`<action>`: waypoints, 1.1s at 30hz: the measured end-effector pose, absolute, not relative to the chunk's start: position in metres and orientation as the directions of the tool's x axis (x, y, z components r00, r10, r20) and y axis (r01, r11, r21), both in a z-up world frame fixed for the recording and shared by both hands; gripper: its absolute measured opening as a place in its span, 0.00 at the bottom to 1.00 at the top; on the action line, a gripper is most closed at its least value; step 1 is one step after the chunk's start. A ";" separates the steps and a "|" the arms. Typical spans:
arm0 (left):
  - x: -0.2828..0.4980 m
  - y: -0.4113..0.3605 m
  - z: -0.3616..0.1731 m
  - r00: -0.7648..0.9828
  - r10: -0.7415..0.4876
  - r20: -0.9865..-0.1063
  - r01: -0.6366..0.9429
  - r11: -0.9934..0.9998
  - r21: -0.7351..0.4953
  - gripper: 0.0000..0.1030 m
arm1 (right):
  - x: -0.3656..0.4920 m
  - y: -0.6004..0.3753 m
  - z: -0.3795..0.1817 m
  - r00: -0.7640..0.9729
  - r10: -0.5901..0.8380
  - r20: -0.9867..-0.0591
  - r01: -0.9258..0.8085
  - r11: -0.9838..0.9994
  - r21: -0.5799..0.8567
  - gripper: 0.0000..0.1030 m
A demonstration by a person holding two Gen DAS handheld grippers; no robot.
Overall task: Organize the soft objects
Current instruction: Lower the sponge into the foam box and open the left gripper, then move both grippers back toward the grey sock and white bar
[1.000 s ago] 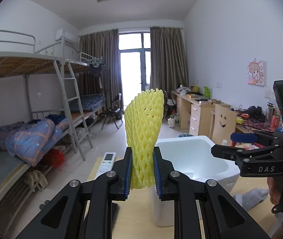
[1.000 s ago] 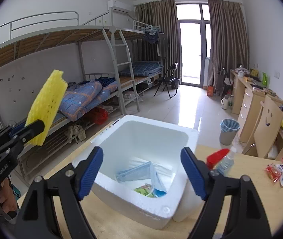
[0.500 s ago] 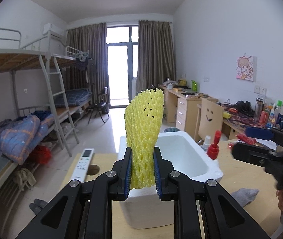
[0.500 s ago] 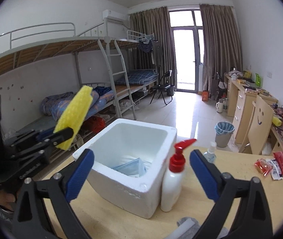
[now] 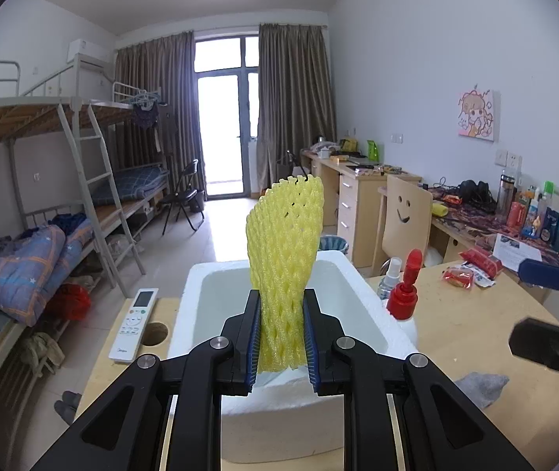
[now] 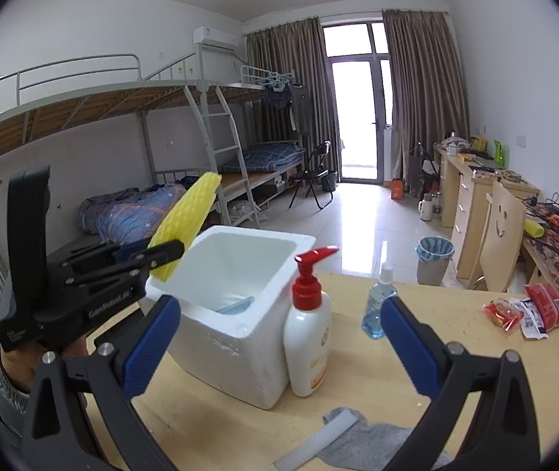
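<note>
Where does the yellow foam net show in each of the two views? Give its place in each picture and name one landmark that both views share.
Left wrist view: the yellow foam net stands upright at centre, clamped in the left tongs, in front of the white foam box.
Right wrist view: the net is at left of centre, slanting up from the left tongs over the box's near-left rim.
Shared landmark: the red-pump lotion bottle beside the box.

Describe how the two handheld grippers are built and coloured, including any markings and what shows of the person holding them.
Both grippers, left and right, are black angular linkages with silver rivets and blue ribbed finger pads. White lettering marks the left gripper's side. A bare hand with a grey cuff grips it.
</note>
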State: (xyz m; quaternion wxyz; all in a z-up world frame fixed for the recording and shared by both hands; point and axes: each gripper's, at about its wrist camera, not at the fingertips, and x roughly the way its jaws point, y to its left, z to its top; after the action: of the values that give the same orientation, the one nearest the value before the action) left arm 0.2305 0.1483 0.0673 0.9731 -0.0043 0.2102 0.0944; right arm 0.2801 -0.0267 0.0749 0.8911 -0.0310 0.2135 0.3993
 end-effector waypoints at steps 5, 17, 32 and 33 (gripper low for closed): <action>0.241 0.145 0.064 0.883 0.192 -0.428 -0.196 0.980 0.034 0.20 | 0.284 -0.040 0.068 0.588 0.701 -0.404 -0.724 0.679 0.123 1.00; 0.255 0.147 0.063 0.866 0.261 -0.427 -0.265 0.963 0.052 0.78 | 0.285 -0.059 0.063 0.599 0.692 -0.403 -0.708 0.693 0.137 1.00; 0.228 0.140 0.070 0.896 0.264 -0.357 -0.270 0.962 0.032 0.99 | 0.278 -0.066 0.069 0.610 0.684 -0.400 -0.699 0.702 0.136 1.00; 0.228 0.139 0.070 0.896 0.265 -0.355 -0.273 0.962 0.030 0.99 | 0.276 -0.066 0.069 0.610 0.684 -0.400 -0.700 0.702 0.133 1.00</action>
State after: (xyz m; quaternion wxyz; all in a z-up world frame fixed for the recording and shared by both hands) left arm 0.2280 0.1392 0.0697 0.9737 -0.0105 0.1808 0.1383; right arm 0.2763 -0.0660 0.0693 0.8971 -0.0182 0.2149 0.3857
